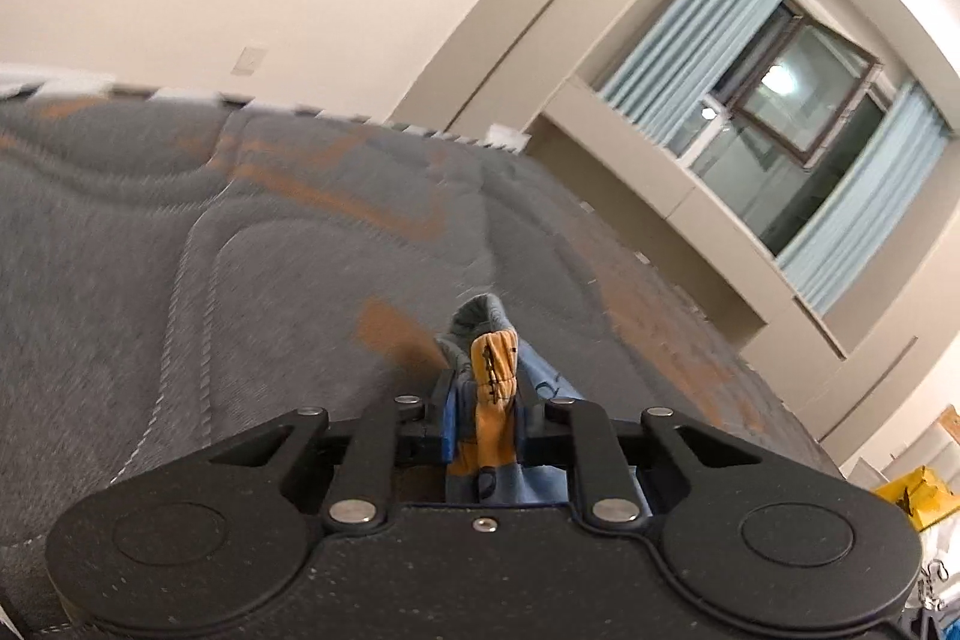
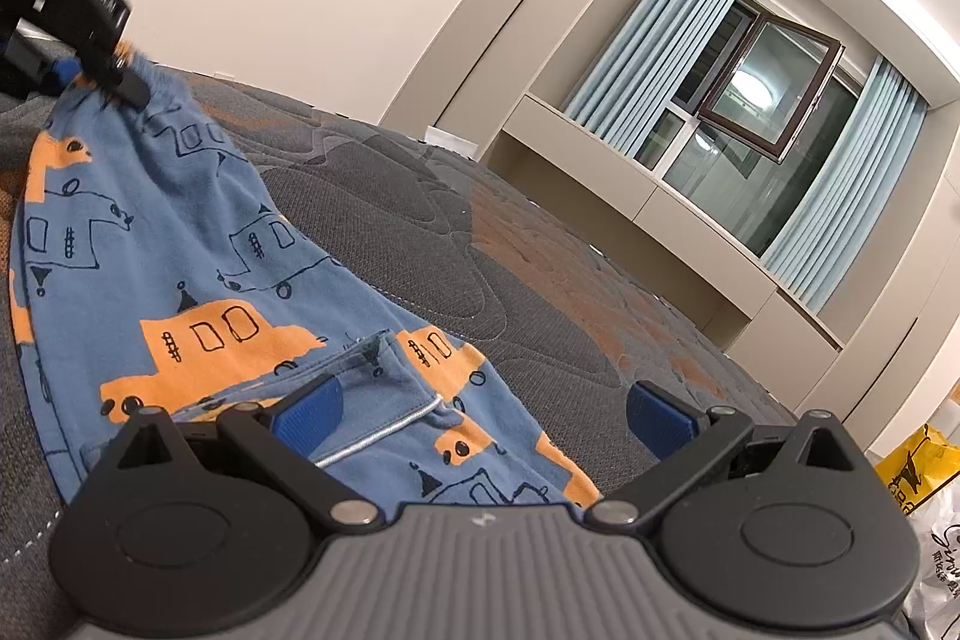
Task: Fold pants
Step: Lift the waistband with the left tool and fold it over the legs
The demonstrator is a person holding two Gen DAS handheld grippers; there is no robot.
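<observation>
Here, near to far:
Right gripper (image 2: 486, 409): jaws spread wide over the waist end of the pants (image 2: 198, 244), pads apart from the cloth, nothing gripped.
Pants: blue with orange vehicles, lying on the grey quilted bed (image 2: 480, 244), stretching away to the left.
Left gripper (image 1: 483, 400): jaws drawn close, clamped on a bunched fold of the pants' far edge, lifted off the bed.
Background: window (image 2: 774, 100) with pale blue curtains (image 2: 654, 34); yellow bag (image 2: 912, 472) at right.

The left claw (image 2: 90, 58) is cut off at the right wrist view's edge; bed (image 1: 180, 220) blurred; yellow bag (image 2: 918, 472) cropped.
</observation>
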